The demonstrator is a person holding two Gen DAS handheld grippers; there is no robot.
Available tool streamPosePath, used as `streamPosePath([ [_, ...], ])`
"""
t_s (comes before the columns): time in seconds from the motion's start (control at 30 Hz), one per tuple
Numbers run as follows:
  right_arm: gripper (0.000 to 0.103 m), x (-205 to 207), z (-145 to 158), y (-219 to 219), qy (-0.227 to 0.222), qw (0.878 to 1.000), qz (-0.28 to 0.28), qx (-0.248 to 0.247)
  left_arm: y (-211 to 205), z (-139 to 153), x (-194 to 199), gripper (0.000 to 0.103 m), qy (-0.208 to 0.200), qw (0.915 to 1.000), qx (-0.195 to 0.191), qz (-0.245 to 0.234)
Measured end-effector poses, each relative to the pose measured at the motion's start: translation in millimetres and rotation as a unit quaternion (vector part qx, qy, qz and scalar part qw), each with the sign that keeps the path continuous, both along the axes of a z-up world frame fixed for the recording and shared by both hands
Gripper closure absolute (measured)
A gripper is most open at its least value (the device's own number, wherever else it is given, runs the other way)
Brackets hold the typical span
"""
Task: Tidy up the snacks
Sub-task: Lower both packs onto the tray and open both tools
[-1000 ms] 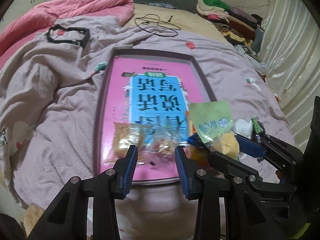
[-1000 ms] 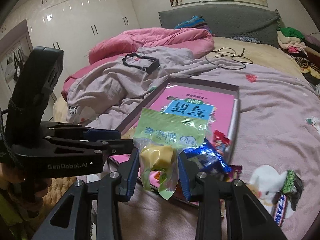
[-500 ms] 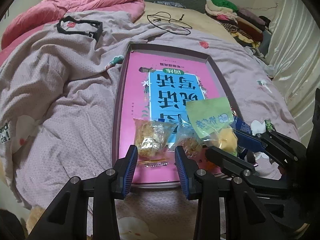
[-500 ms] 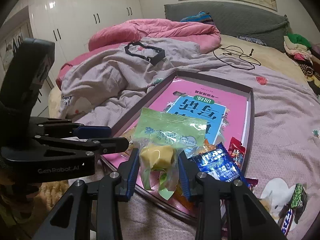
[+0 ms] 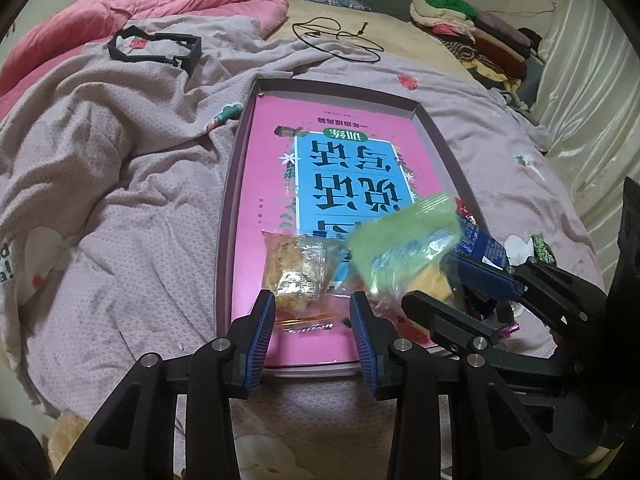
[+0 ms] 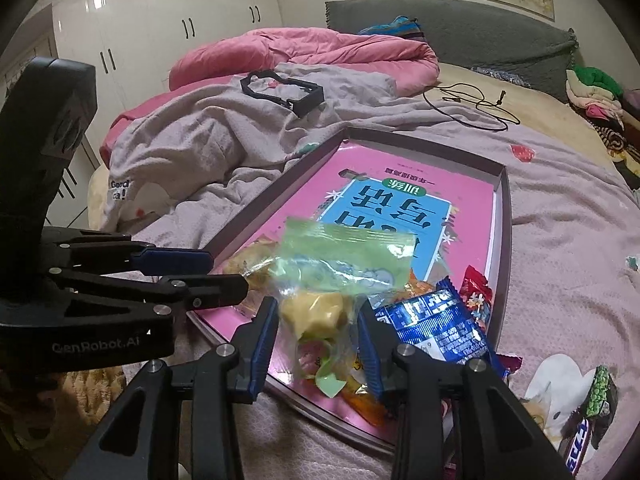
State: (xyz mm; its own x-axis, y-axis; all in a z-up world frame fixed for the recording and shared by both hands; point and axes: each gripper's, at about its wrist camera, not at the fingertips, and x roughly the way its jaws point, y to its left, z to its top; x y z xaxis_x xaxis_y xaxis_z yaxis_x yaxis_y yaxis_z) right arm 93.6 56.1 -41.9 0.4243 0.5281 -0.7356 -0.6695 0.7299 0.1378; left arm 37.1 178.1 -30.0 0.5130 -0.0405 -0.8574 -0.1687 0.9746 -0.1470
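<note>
Starting at the left, a rumpled grey blanket (image 5: 120, 168) covers the bed, with a black frame-like piece (image 5: 156, 46) lying on it near the pink quilt (image 5: 132, 4). Next comes the left gripper (image 5: 312, 320), hanging over the near end of the shallow tray (image 5: 228, 216); its jaws are drawn in about as far as they go (a gap remains between the blue pads), and nothing is between them. Just beyond its tips a clear-wrapped golden snack (image 5: 294, 276) lies on the pink book (image 5: 272, 152) that fills the tray. To the right, the right gripper (image 6: 318, 336) has a green packet (image 6: 340, 256) between its fingers; the yellow lump at the packet's lower end sits against the pads, and the packet is blurred, its green top leaning over the tray's near right corner. A blue wrapper (image 6: 436, 320) lies just beside that gripper, on the tray's right edge. Farthest right, a striped candy bar (image 6: 580, 444) rests on the bedspread, outside the tray.
</note>
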Motion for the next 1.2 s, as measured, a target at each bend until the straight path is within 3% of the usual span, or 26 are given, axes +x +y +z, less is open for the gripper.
streamPosePath([
  [0.23,0.063,-6,2,-5,-0.008,1.000,0.002,-0.005,-2,1,1,0.062,0.001,1.0000,0.001,-0.001],
  [0.47,0.061,-13,4,-11,-0.011,1.000,0.000,-0.002,-5,3,0,0.054,-0.001,1.0000,0.001,-0.004],
  [0.97,0.048,-22,17,-26,-0.041,0.999,-0.022,-0.009,-14,13,-1,0.038,-0.010,0.9998,0.005,-0.013],
  [1.2,0.044,-23,19,-37,-0.042,0.998,-0.038,-0.003,-18,17,-2,0.037,-0.011,0.9998,0.011,-0.016],
])
